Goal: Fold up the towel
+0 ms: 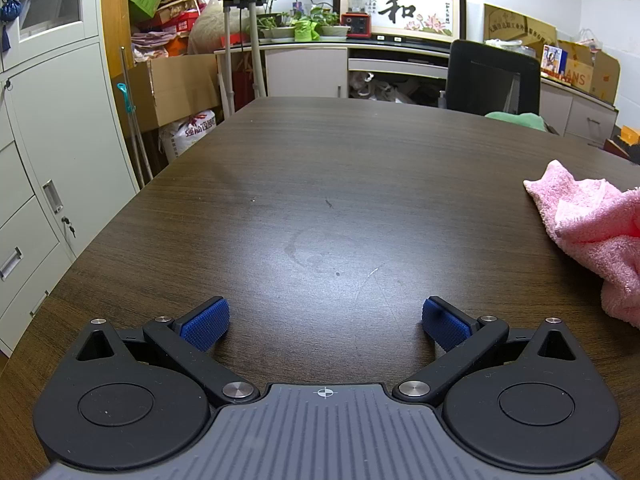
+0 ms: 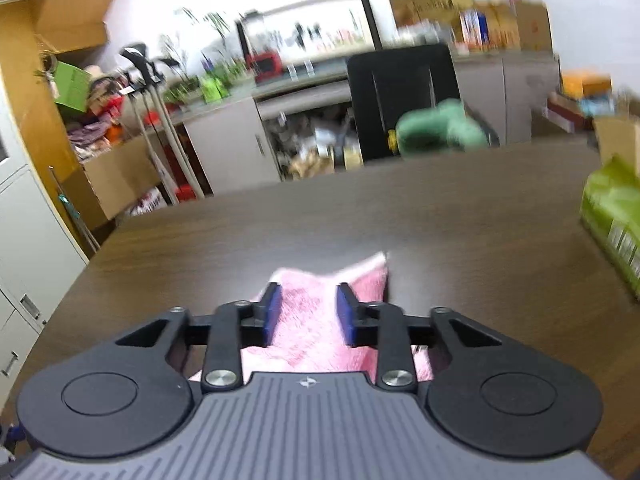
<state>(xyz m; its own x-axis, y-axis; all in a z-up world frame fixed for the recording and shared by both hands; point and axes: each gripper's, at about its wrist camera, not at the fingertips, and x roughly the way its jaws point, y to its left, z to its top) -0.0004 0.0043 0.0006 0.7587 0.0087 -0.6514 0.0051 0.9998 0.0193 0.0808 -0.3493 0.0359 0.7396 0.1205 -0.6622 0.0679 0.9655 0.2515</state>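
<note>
A pink towel (image 1: pixel 592 224) lies crumpled on the dark wood table (image 1: pixel 320 184), at the right edge of the left wrist view. My left gripper (image 1: pixel 325 322) is open and empty, low over bare table well left of the towel. In the right wrist view the towel (image 2: pixel 308 320) bunches up between the blue pads of my right gripper (image 2: pixel 307 312). The jaws stand partly apart with the cloth between them; the view is blurred and I cannot tell whether they pinch it.
A black chair (image 1: pixel 492 76) with a green cushion (image 2: pixel 436 128) stands at the table's far side. A green package (image 2: pixel 612 216) sits at the table's right edge. White cabinets (image 1: pixel 60 128) and boxes line the left.
</note>
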